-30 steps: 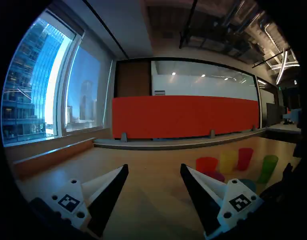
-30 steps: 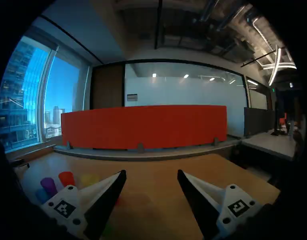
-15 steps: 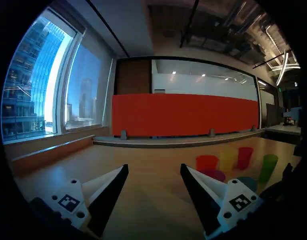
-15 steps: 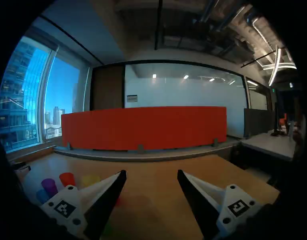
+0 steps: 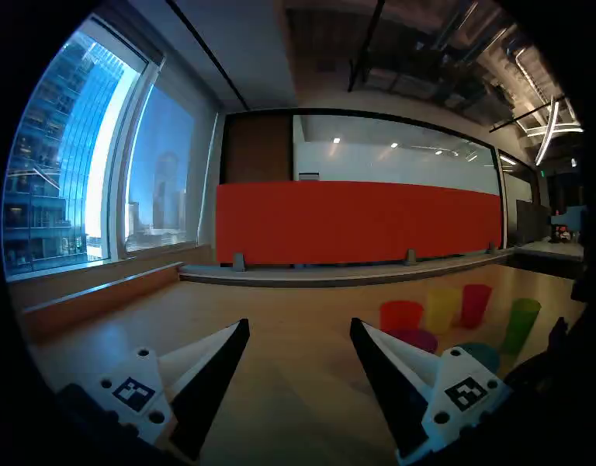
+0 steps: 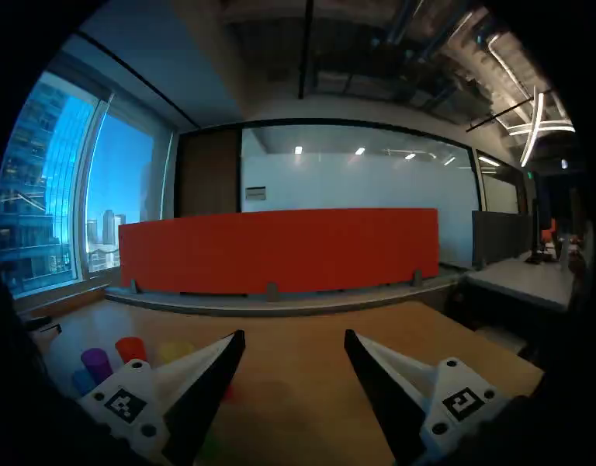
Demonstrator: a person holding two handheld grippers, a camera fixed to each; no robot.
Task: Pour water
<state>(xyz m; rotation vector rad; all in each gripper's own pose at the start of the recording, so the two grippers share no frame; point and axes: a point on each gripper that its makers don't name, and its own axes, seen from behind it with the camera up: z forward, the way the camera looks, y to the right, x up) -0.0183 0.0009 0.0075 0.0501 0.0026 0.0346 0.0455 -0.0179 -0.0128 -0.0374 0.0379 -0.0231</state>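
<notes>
- purple cup (image 5: 419, 339), left gripper view, right of centre: lower wall hidden behind a finger (image 5: 407, 369) of the left gripper (image 5: 298, 321).
- teal cup (image 5: 479, 352), nearer and further right: near side covered by the same finger.
- blue cup (image 6: 81, 380), right gripper view, near left: largely hidden behind a finger (image 6: 185, 380) of the right gripper (image 6: 292, 332).
- yellow cup (image 6: 172, 349): dim, blurred, base hidden.
- red smear (image 6: 230, 392) beside that finger: too blurred to name.
- cup contents: cannot tell.

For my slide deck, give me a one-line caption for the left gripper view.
Open left gripper poised above a wooden table, coloured cups clustered to its right, an orange divider behind.
</notes>
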